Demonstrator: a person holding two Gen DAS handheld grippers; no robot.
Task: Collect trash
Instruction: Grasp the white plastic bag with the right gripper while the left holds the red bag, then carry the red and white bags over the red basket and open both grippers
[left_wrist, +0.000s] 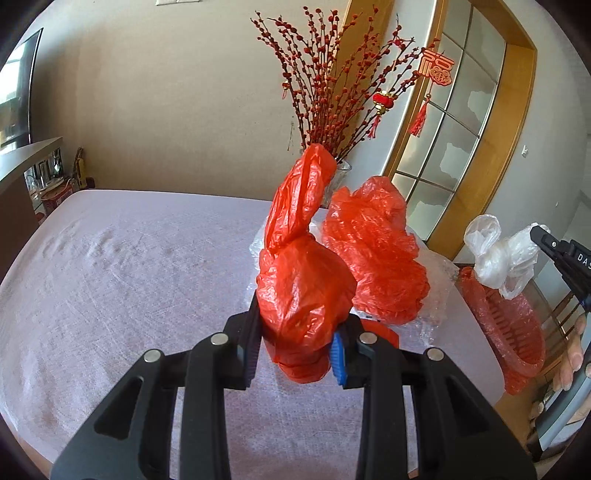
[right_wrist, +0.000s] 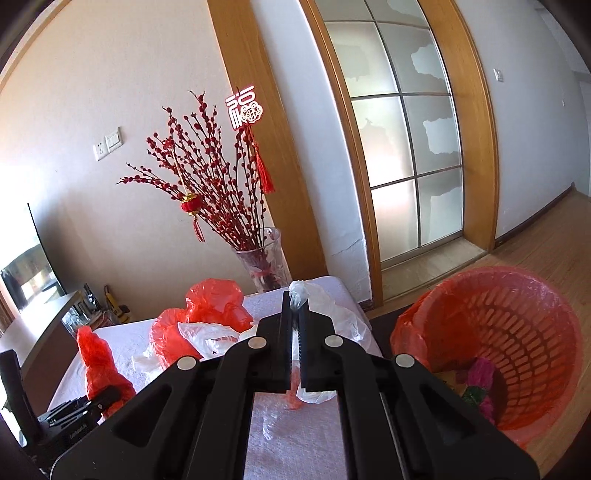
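My left gripper (left_wrist: 300, 325) is shut on a crumpled red plastic bag (left_wrist: 303, 280), which stands up between its jaws over the table. The right wrist view shows the same red bag (right_wrist: 96, 356) in the left gripper (right_wrist: 101, 400) at the lower left. My right gripper (right_wrist: 294, 301) is shut on a thin white plastic bag (right_wrist: 343, 319) that hangs from its tips. In the left wrist view the right gripper (left_wrist: 542, 236) holds that white bag (left_wrist: 498, 258) above a red basket (left_wrist: 517, 343). The basket (right_wrist: 517, 332) is lined with a red bag and has some trash inside.
More red bags (right_wrist: 216, 304) and clear plastic (right_wrist: 207, 338) lie at the far side of the cloth-covered table (left_wrist: 129, 277). A glass vase (right_wrist: 264, 262) with red branches stands at the table's far corner. The basket sits off the table's right edge, with wooden floor (right_wrist: 535, 240) beyond.
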